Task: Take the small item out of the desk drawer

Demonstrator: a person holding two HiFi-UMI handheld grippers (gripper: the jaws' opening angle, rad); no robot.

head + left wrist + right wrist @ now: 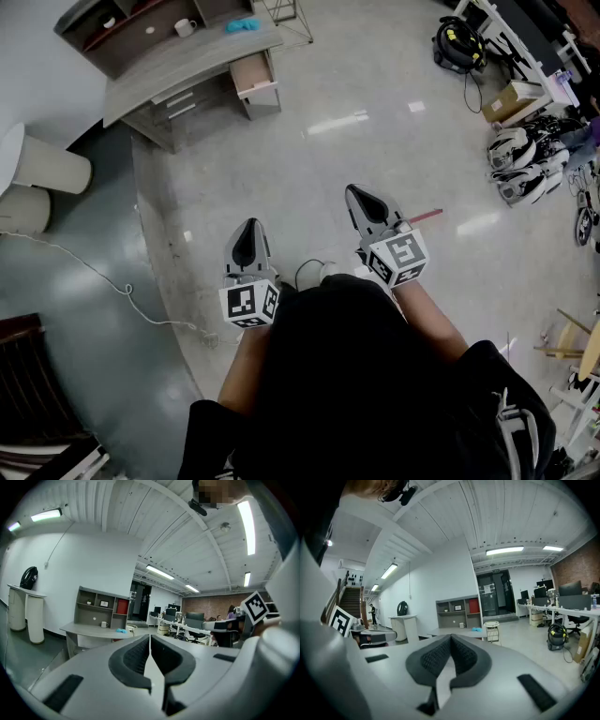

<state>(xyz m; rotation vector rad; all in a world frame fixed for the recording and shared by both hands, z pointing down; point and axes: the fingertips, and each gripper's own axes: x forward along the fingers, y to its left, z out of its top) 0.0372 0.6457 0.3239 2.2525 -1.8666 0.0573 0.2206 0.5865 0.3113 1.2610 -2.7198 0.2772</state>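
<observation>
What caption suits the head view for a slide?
Both shut and empty, left claw and right claw hover well short of the grey desk.

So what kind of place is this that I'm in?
Probably an open-plan office or workshop: a grey desk with a shelf unit, rows of workstations, and a vacuum cleaner.

A curved grey desk (187,64) stands at the far edge of a polished grey concrete floor (328,159), with one pale drawer (255,73) pulled open at its front. A white mug (185,28) and a crumpled blue item (244,25) rest on its top. On the floor lie a thin white cable (127,289), a yellow-and-black vacuum cleaner (457,42) and a brown cardboard box (511,101).
</observation>
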